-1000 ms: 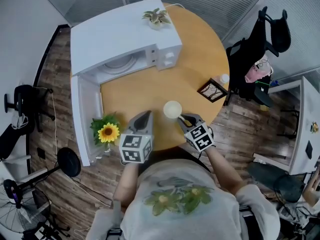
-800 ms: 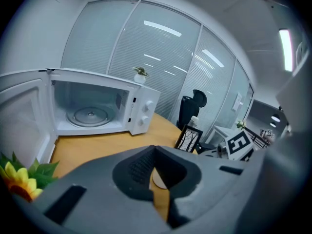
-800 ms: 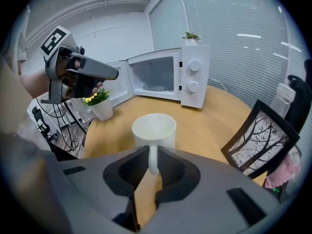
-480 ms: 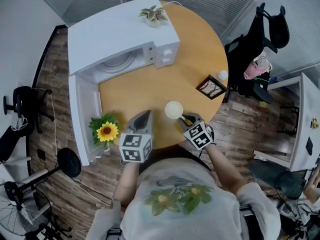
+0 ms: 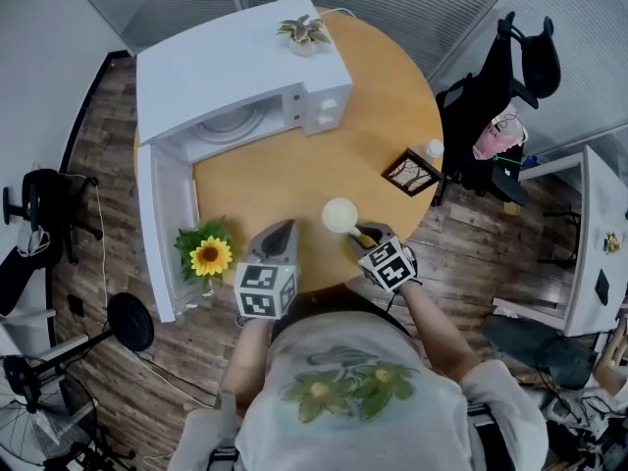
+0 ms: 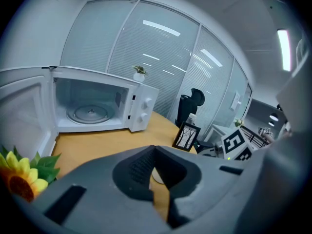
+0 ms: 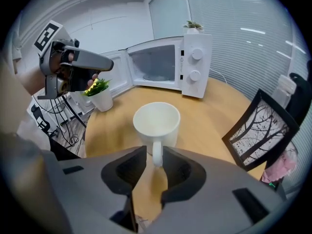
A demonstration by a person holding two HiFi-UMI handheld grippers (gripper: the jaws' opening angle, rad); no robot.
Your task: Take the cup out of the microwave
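- Out of the microwave (image 5: 235, 77) by the look of it: white cup (image 5: 340, 215) upright on the round wooden desk (image 5: 373, 126), near the front edge, well apart from the oven, with its door (image 5: 162, 224) swung wide and only the glass turntable inside.
- Right claw (image 7: 154, 155) in the act of opening, with the cup's handle (image 7: 157, 151) between the pads and a thin gap showing on each side; seemingly no pressure on it.
- Left claw (image 6: 155, 150) held above the desk beside the sunflower pot (image 5: 208, 260), tips together, nothing between them.
- Probably ceramic: stiff, fairly light while empty, glazed and so slippery, liable to chip or break if dropped or knocked.
- Best taken by the handle, pads across its flat sides, close to the cup wall to limit swinging; the rim as a second choice, one pad inside and one outside.
- Worth backing straight off along the handle line, so as not to tip or drag the cup toward the desk edge.
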